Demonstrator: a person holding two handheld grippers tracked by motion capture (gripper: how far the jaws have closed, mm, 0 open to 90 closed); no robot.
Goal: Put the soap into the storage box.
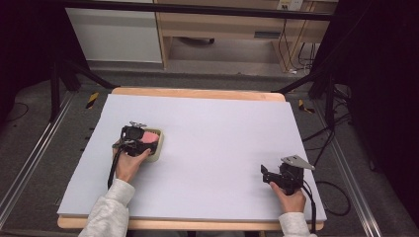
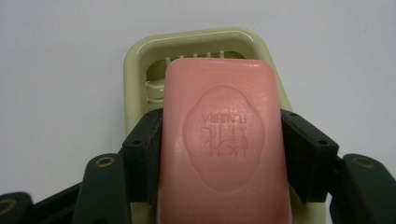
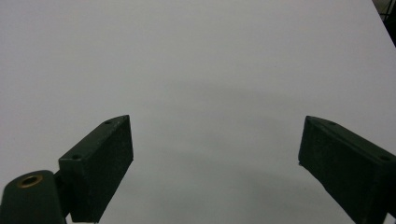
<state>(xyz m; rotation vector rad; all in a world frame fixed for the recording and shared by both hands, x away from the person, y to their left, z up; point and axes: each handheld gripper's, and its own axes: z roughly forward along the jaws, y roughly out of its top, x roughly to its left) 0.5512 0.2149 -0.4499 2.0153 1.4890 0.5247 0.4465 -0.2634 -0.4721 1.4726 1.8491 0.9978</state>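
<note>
A pink soap bar [image 2: 219, 84] with an embossed stamp lies lengthwise over a pale yellow-green soap dish [image 2: 140, 60] with ribs inside. My left gripper [image 2: 222, 137] is shut on the bar, its black pads [image 2: 152, 144] pressing both long sides. In the high view the soap bar [image 1: 148, 136], the dish [image 1: 158, 149] and the left gripper [image 1: 142, 140] sit at the middle left of the table. My right gripper [image 1: 266, 175] rests near the front right corner. Its jaws stand wide apart with nothing between them, and bare white surface lies under the right gripper [image 3: 215, 154].
A white board [image 1: 212, 128] covers the wooden tabletop. Black frame legs and loose cables [image 1: 326, 133] stand beyond the right edge. A wooden cabinet [image 1: 222, 24] is behind the far edge.
</note>
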